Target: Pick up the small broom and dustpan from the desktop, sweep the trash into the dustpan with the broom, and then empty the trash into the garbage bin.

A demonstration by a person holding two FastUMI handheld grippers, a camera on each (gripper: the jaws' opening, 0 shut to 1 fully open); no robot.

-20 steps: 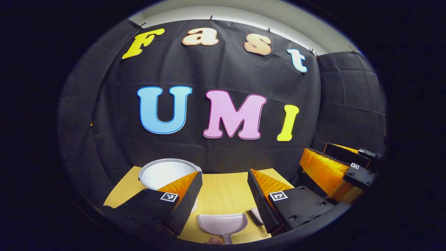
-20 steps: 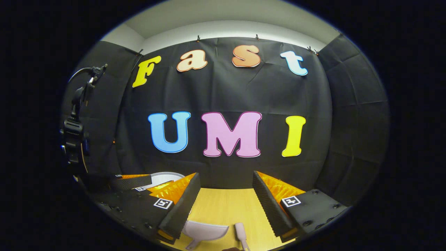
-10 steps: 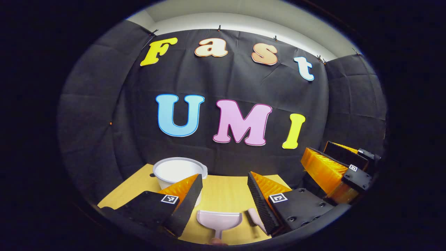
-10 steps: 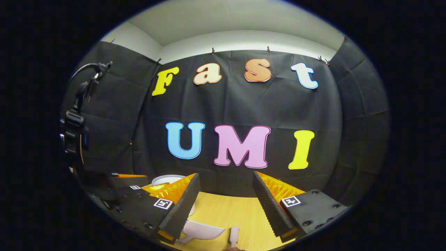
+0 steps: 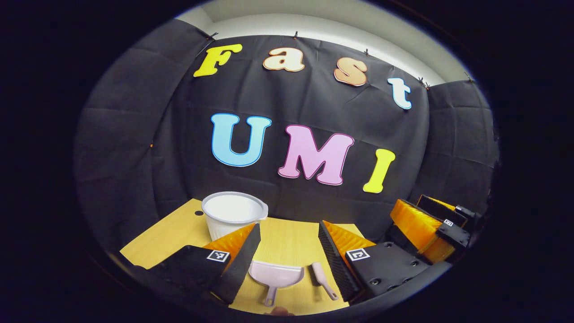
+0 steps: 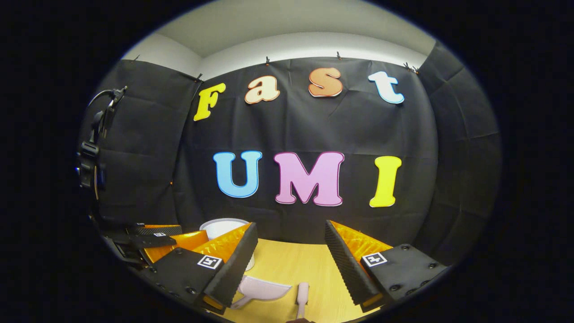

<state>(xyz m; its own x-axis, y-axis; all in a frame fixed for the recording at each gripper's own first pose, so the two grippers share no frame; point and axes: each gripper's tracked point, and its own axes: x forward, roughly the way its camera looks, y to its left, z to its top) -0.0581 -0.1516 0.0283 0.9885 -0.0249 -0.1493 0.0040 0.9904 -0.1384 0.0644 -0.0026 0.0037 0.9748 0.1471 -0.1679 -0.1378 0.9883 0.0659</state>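
Dustpan [image 5: 276, 274] and broom [image 5: 322, 279] lie untouched on the desk [image 5: 170, 231], both grippers [image 5: 287, 244] [image 6: 291, 244] wide open above, so basically nothing's done yet.

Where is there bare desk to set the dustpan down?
Free: the strip between the bin and the dustpan, and the desk's left corner beside the bin. Crowded: the near edge, where dustpan and broom lie close together between the left gripper's open fingers.
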